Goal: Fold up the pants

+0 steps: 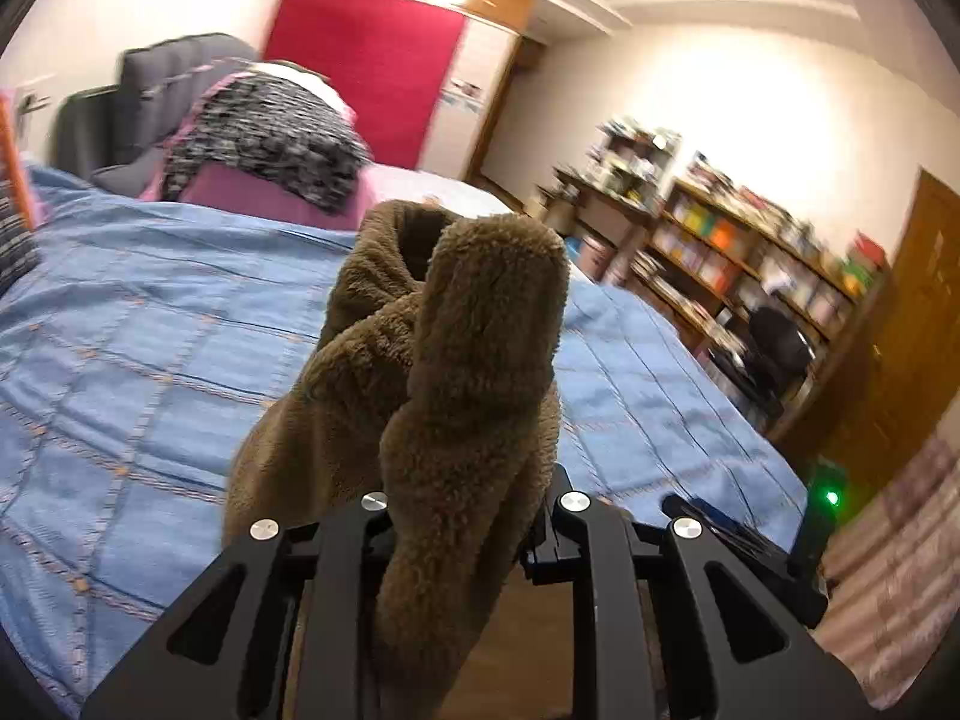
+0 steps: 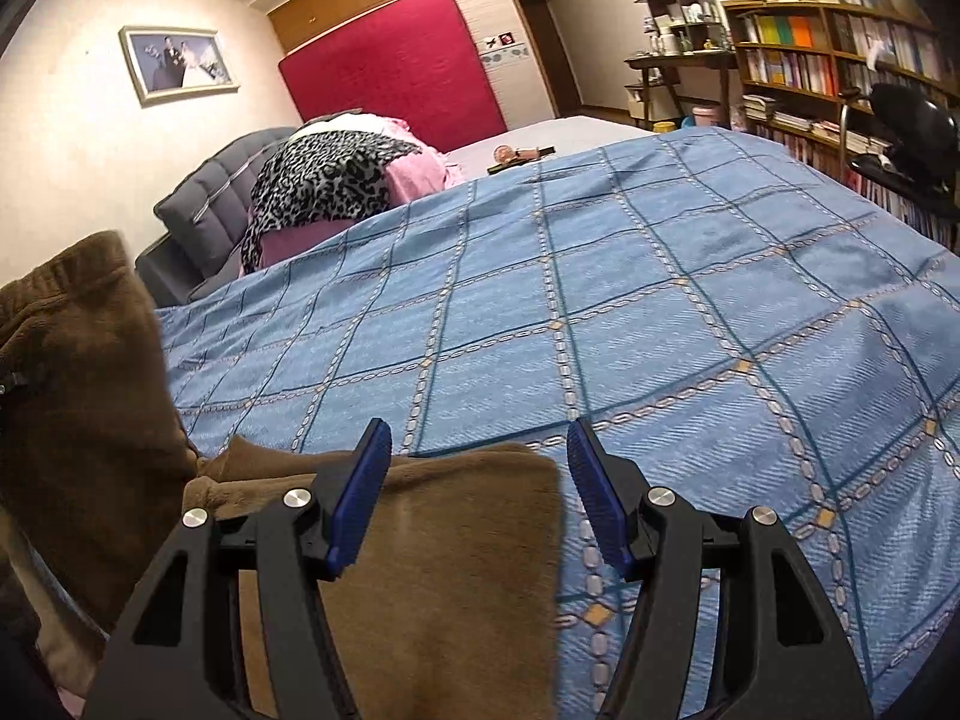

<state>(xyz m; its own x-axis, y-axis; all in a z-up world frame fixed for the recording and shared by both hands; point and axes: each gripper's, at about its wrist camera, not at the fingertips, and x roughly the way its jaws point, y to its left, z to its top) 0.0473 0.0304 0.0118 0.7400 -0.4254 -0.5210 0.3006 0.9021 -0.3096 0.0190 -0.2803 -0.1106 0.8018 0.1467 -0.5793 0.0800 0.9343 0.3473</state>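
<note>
On the bed (image 2: 690,312), pants (image 2: 432,540) lie partly flat at the near edge, one end bunched up in the left gripper (image 1: 462,516), clamped on fleece. Risk: thick wad slips out mid-carry, fold lands crooked. Right gripper (image 2: 477,492) jaws apart, hovering over the flat part, holding nothing.

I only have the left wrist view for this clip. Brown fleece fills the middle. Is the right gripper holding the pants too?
Observer: No. The right gripper stands open, nothing between its blue pads.
Reviewer: Where is it, then?
Observer: Over a flat part of the brown pants lying on the blue bedspread.
Reviewer: Does it show the bunch the left gripper is shut on?
Observer: Yes, raised at its left edge.
</note>
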